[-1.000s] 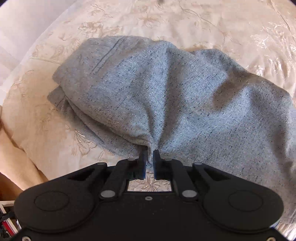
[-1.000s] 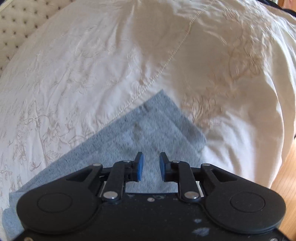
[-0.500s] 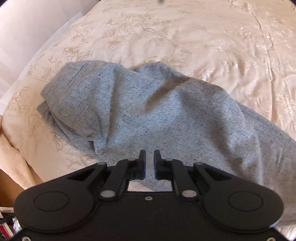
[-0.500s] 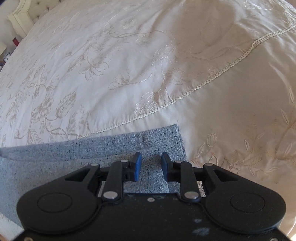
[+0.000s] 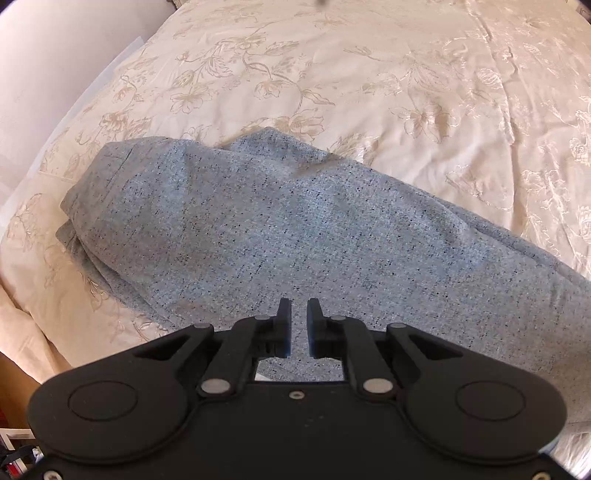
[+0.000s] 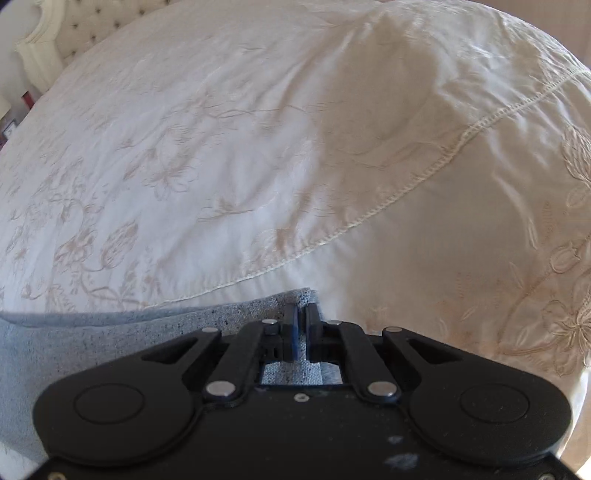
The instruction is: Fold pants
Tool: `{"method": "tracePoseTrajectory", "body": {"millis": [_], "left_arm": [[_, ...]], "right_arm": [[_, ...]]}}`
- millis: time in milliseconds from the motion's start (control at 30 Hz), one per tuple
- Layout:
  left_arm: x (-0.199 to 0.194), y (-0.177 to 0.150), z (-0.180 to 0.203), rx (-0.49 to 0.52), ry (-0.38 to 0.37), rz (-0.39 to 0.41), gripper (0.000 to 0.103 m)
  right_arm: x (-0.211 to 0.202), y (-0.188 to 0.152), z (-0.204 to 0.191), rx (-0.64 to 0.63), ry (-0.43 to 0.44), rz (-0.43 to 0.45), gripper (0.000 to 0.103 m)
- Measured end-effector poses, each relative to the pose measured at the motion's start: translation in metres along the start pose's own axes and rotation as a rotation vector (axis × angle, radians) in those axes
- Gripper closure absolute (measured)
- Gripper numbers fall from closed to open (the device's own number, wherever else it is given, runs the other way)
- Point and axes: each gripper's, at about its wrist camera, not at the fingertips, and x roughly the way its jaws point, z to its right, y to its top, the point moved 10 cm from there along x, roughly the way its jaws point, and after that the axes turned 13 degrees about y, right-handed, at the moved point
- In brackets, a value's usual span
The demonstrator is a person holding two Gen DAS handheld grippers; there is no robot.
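Around the work: cream bedspread (image 5: 369,74) w/ embroidered flowers covers nearly everything in both views. Left wrist view also has a pale wall (image 5: 44,74) at upper left & a strip of brownish floor/furniture at lower left, too cramped to name. Right wrist view has a tufted headboard (image 6: 92,22) at top left, a corded seam (image 6: 406,184) running diagonally across the spread, & a soft shadow patch on the cloth above the seam. Nothing sits on top of the pants; no obstacle btw either tool & the fabric.

View differences: left wrist view shows the bulk of the pants (image 5: 277,229), a long puffy mound running from upper left to lower right, w/ a stitched hem or waistband line near its upper left end & a 2nd layer peeking out beneath that end. Right wrist view shows only 1 edge & corner of the pants (image 6: 110,332), lying just below the seam.

Left gripper (image 5: 298,325) sits over the near side of the mound, its 2 fingers parted by a narrow gap, fabric visible behind the gap, nothing pinched. Right gripper (image 6: 300,325) is clamped tight on the corner of the pants, cloth squeezed btw the blue pads.

Fabric: light blue-grey knit w/ dark flecks, loosely rumpled, not flat.
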Motion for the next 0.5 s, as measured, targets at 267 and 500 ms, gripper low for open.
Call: {"method": "tracePoseTrajectory", "body": {"millis": [267, 500], "left_arm": [[0.007, 0.0, -0.015, -0.029, -0.011, -0.031, 0.085], [0.032, 0.024, -0.073, -0.065, 0.015, -0.013, 0.084]], "right_arm": [[0.02, -0.011, 0.003, -0.005, -0.061, -0.052, 0.094], [-0.011, 0.008, -0.024, 0.012, -0.057, 0.05, 0.084]]}}
